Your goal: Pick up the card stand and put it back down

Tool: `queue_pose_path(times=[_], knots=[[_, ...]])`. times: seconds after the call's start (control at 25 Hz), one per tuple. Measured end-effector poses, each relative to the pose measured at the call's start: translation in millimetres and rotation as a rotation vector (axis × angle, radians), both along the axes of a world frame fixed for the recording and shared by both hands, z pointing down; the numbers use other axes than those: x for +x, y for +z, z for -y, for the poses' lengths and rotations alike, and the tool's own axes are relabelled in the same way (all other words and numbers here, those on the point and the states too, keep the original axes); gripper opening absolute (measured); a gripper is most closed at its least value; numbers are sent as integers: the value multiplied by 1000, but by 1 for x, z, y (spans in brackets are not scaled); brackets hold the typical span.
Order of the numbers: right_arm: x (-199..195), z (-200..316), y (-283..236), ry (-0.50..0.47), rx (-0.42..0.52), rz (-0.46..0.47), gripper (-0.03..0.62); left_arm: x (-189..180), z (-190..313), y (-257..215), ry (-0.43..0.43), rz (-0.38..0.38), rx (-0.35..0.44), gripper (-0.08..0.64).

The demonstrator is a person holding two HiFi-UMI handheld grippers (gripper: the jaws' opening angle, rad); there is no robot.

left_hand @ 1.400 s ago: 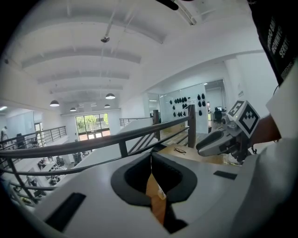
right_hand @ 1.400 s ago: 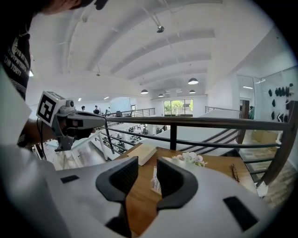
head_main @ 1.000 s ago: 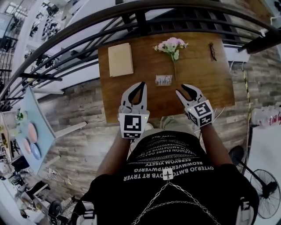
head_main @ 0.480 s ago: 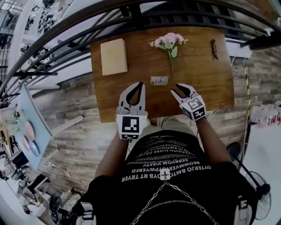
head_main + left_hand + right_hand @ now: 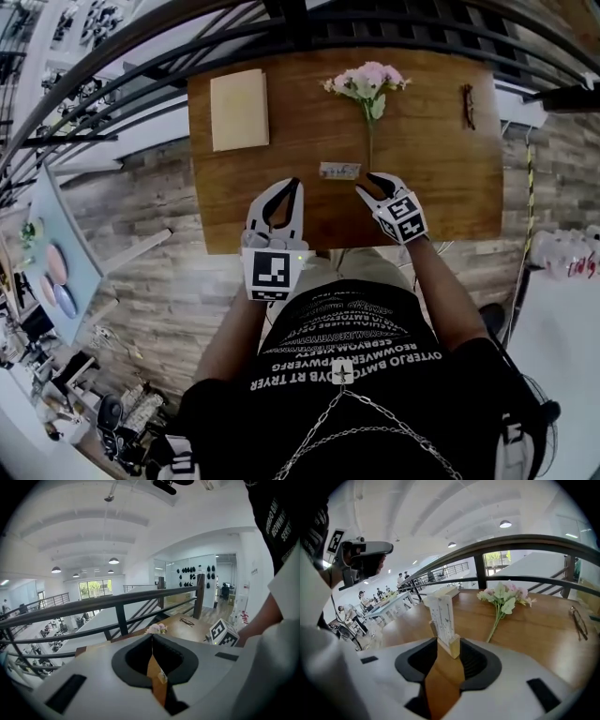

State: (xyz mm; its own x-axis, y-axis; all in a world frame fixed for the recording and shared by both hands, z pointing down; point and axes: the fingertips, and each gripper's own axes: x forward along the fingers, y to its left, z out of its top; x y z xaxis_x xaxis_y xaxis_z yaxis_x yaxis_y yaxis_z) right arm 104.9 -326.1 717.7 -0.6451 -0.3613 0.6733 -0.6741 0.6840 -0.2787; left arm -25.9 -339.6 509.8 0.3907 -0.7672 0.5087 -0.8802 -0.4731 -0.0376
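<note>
The card stand point(image 5: 339, 171) is a small wooden block holding an upright white card, standing on the brown table point(image 5: 441, 159) near its front middle. In the right gripper view the card stand point(image 5: 444, 620) rises straight ahead, its wooden base at the jaw tips. My right gripper point(image 5: 367, 183) point(image 5: 449, 641) is just right of the stand, and its jaws are opening, with the base end in the gap and the pads not pressing it. My left gripper point(image 5: 294, 183) point(image 5: 151, 639) hovers left of the stand, shut on nothing.
A bunch of pink flowers point(image 5: 367, 82) point(image 5: 504, 597) lies behind the stand. A beige book point(image 5: 239, 109) sits at the back left, glasses point(image 5: 468, 105) point(image 5: 577, 620) at the back right. A dark railing point(image 5: 281, 28) runs along the table's far edge.
My right gripper has moved forward and left, up to the card stand, and its jaws stand wider. The left gripper has barely moved.
</note>
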Motion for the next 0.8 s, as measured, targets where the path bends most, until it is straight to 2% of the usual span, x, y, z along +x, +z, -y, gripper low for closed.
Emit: queue_pose_path(times=[0.12,0.44,0.8], knots=[[-1,3,16,-9,-23,-17,163,-5,-5,6,-12,12,-20,28],[-9,13,49,-23,-60,15,199,-26,-19,18,-71,52,-69,28],[-23,25,60,-66,20,6,187,-32,-37,27,-89,67,-96,28]])
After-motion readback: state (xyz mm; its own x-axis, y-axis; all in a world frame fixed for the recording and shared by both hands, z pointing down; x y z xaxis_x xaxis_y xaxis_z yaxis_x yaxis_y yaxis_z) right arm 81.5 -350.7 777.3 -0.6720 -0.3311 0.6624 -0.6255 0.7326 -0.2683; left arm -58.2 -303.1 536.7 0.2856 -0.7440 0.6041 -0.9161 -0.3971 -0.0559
